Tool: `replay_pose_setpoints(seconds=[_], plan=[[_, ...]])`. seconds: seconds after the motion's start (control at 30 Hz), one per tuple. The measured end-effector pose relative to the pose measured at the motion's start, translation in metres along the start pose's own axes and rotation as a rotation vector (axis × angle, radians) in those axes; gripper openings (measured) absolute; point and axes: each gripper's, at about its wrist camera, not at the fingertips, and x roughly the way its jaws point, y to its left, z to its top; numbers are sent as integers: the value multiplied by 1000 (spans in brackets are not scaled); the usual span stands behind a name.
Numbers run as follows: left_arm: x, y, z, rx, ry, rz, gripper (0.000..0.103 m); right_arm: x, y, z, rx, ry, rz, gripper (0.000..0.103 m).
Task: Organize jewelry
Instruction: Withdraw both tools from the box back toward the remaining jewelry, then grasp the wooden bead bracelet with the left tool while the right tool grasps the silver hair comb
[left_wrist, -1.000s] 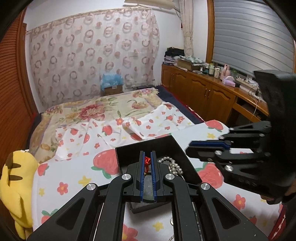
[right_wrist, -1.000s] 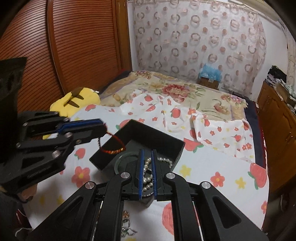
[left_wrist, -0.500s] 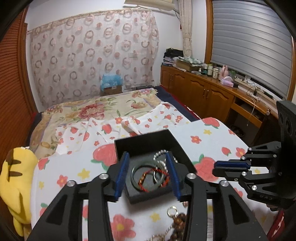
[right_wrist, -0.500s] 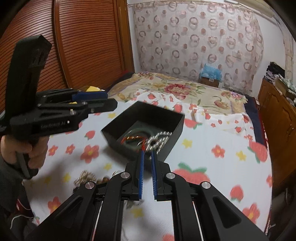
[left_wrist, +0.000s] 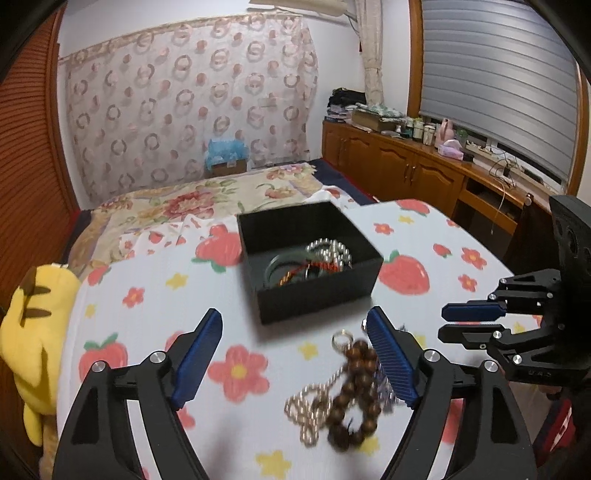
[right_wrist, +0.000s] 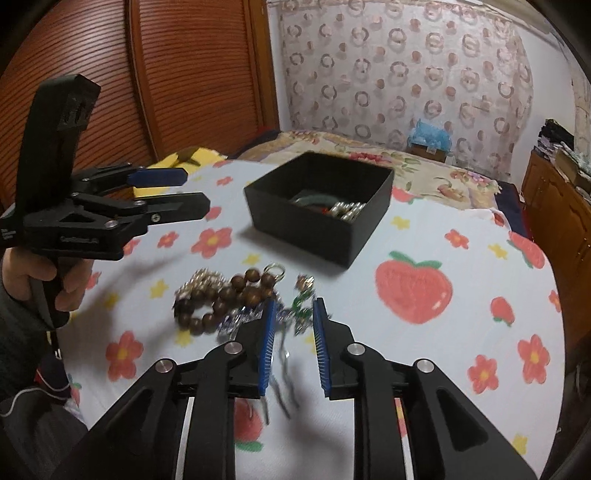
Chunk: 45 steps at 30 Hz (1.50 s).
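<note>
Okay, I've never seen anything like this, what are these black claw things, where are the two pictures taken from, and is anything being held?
They are hand-held grippers, one in each of a person's hands, each with a camera looking along its fingers. One picture looks out from the left gripper, the other from the right gripper. On the strawberry-print cloth stands a black box already holding a pearl strand and bangles. In front of it lies a loose pile: a wooden bead bracelet, a pale chain and a small green piece. Both grippers have just been opening and hold nothing; the pile sits ahead of the open jaws.
</note>
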Motion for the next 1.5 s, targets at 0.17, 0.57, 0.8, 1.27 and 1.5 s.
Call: replay_pose_setpoints(seconds=[0.17,0.57,0.8,1.27,1.5], plan=[[-6,3,-20,-9,17,22,81,7,8,-9,-13,29,9,44],[-17,24,-56,-93,63,26,81,36,29,-19,-107,136,5,62],[-17,25,-65,-110,81,6,81,45,34,-17,-141,151,-11,62],[-8,-14,-69,-55,119,-131,40,35,29,-19,-122,116,0,46],[-6,-23,-66,-59,115,-164,17,23,25,-21,-109,87,-15,46]])
